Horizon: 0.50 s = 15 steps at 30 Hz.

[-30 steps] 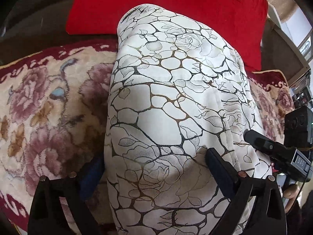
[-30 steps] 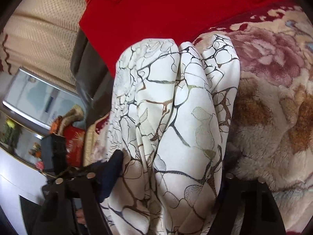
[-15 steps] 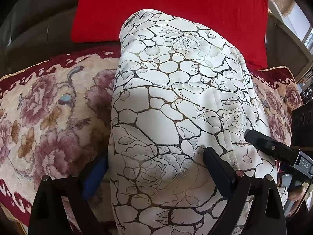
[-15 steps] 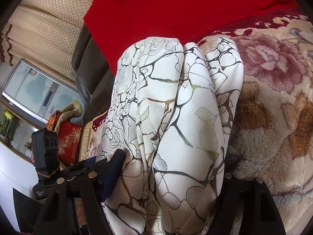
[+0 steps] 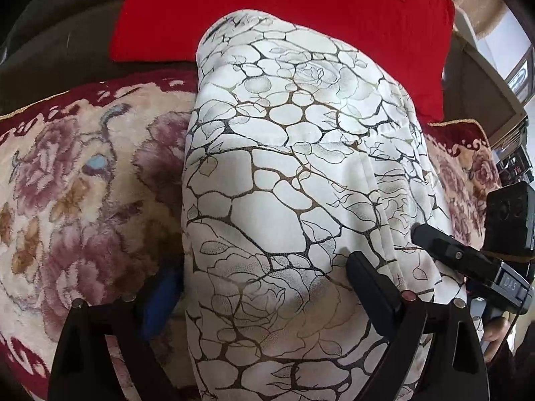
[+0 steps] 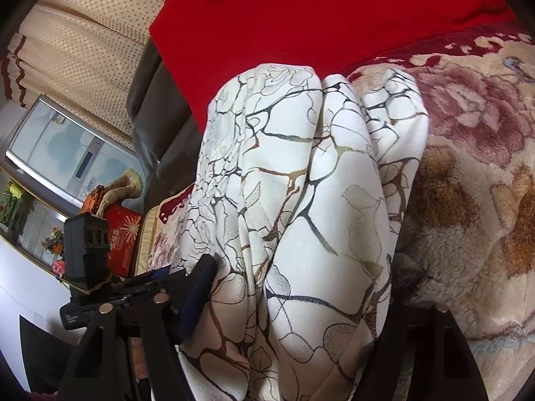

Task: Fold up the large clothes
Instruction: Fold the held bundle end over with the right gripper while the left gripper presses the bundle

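Observation:
A white garment with a dark cracked-rose print [image 5: 294, 180] lies bunched in a long roll on a floral plush sofa cover [image 5: 77, 193]. My left gripper [image 5: 264, 287] straddles its near end, one finger each side, jaws clamping the thick fabric. In the right wrist view the same garment [image 6: 311, 207] shows in several folds. My right gripper [image 6: 297, 297] also holds its near end between its fingers. The right finger there is mostly hidden by cloth. The right gripper's body [image 5: 468, 260] shows at the right of the left wrist view.
A red cushion [image 5: 284, 10] leans behind the garment, also in the right wrist view [image 6: 334, 26]. Dark leather sofa back [image 6: 150, 110], a dotted beige curtain [image 6: 83, 56], a red box [image 6: 122, 234] and a cabinet stand to the left.
Both grippers keep their hold on the garment. The views shift slightly; the bundle sits a little lower in both frames, with the left wrist view swaying back.

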Motion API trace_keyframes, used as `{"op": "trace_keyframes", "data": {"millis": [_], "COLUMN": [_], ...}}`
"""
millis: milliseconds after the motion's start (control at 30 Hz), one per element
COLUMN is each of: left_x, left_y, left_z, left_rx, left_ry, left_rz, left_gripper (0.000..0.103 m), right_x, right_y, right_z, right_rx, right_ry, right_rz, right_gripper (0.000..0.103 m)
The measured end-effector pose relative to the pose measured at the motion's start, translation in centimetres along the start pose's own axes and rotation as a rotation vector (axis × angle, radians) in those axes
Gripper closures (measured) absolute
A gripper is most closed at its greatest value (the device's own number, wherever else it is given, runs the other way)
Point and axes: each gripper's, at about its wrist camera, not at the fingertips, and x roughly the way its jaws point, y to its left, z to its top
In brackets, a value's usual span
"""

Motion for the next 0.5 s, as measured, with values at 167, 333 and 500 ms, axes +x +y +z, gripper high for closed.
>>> {"op": "trace_keyframes", "data": {"millis": [167, 333, 500], "left_x": [-1.3, -2.3, -3.3], "left_y": [0.2, 0.7, 0.9], "left_z": [-0.4, -0.8, -1.0], "left_rx": [-0.022, -0.023, -0.009], "left_ry": [-0.044, -0.055, -0.065], "left_rz": [0.014, 0.011, 0.011], "left_gripper": [0.033, 0.046, 0.053], "right_x": [0.0, -0.4, -0.6], "right_y": [0.4, 1.5, 3.8], "right_z": [0.1, 0.1, 0.1], "right_rx": [0.002, -0.023, -0.090], "right_ry": [-0.010, -0.034, -0.055], "right_rz": [0.007, 0.027, 0.047], "right_gripper": [0.040, 0.045, 0.046]}}
